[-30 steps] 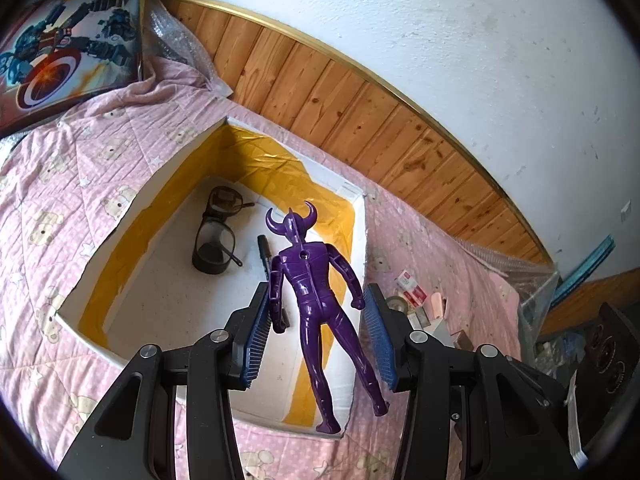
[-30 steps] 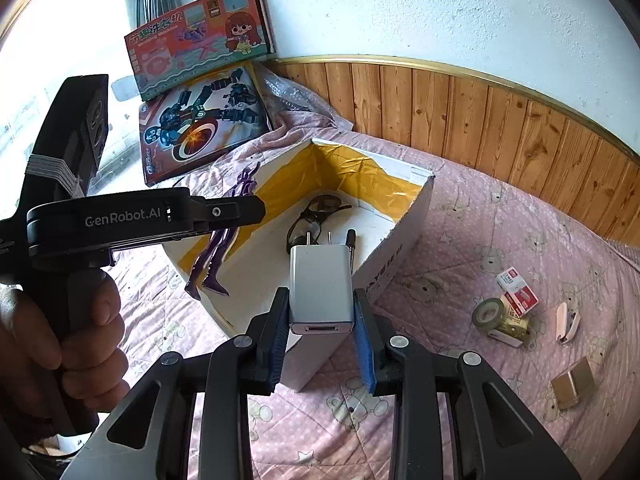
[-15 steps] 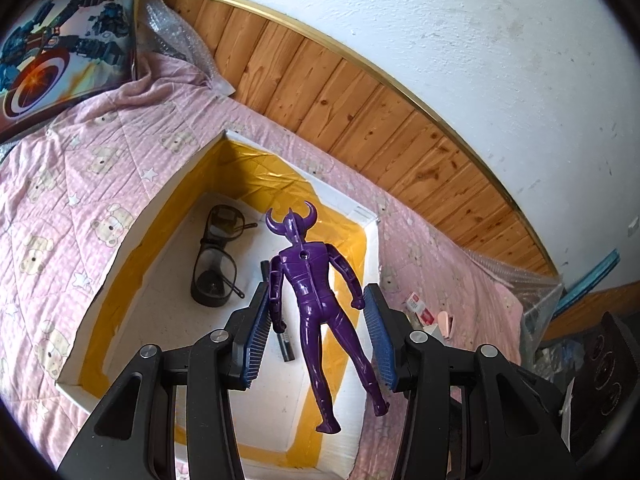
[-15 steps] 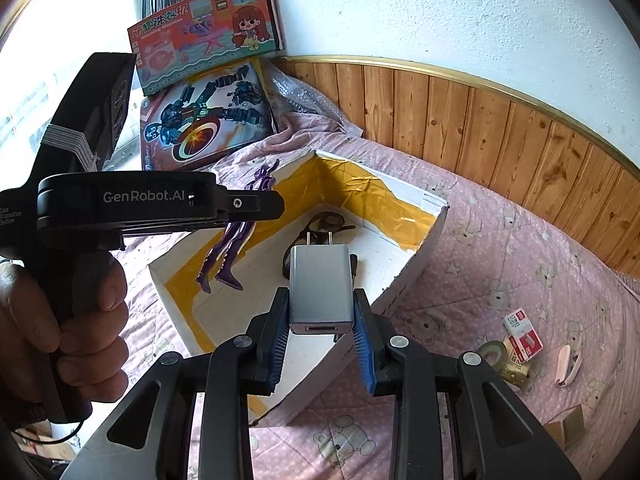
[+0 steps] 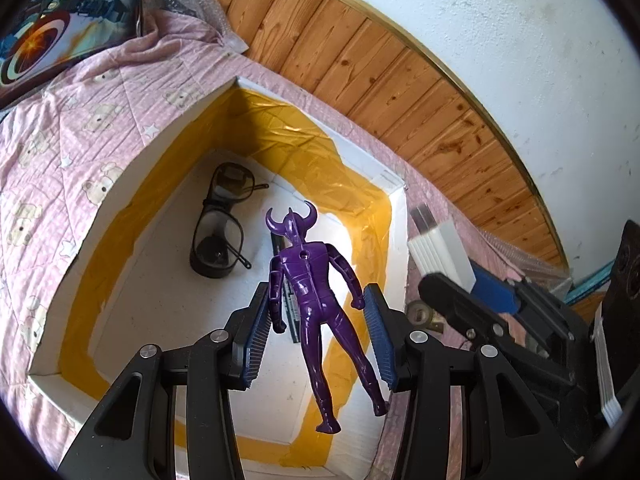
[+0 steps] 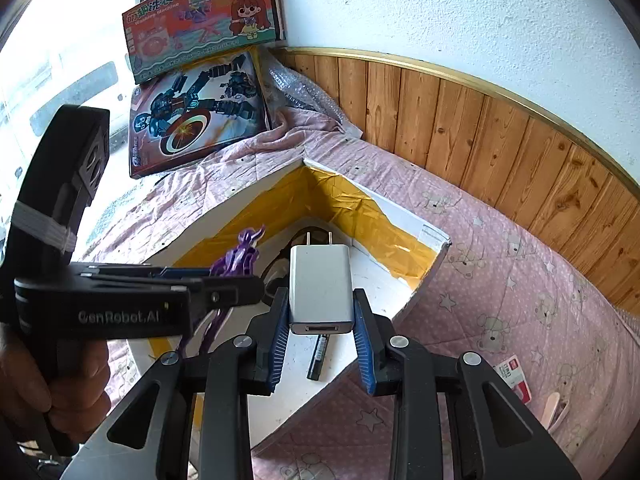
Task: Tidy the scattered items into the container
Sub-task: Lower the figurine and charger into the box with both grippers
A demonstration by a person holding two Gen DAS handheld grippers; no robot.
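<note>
While both grippers hang above the container, each carries one item. Purple horned figure: clamped at the arms between the blue pads of the left gripper, head pointing away from the camera, legs trailing back past the jaws, held over the white floor of the box. White plug charger: gripped on its two flat sides by the right gripper, prongs pointing away, suspended over the box near its right wall. Container: an open white box with yellow tape lining the inner walls, resting on a pink bear-print quilt. Inside lie a pair of dark glasses and a slim black stick. Outside, on the quilt to the right in the right wrist view, a small red-and-white packet. Behind, wooden wall panelling and two toy boxes
</note>
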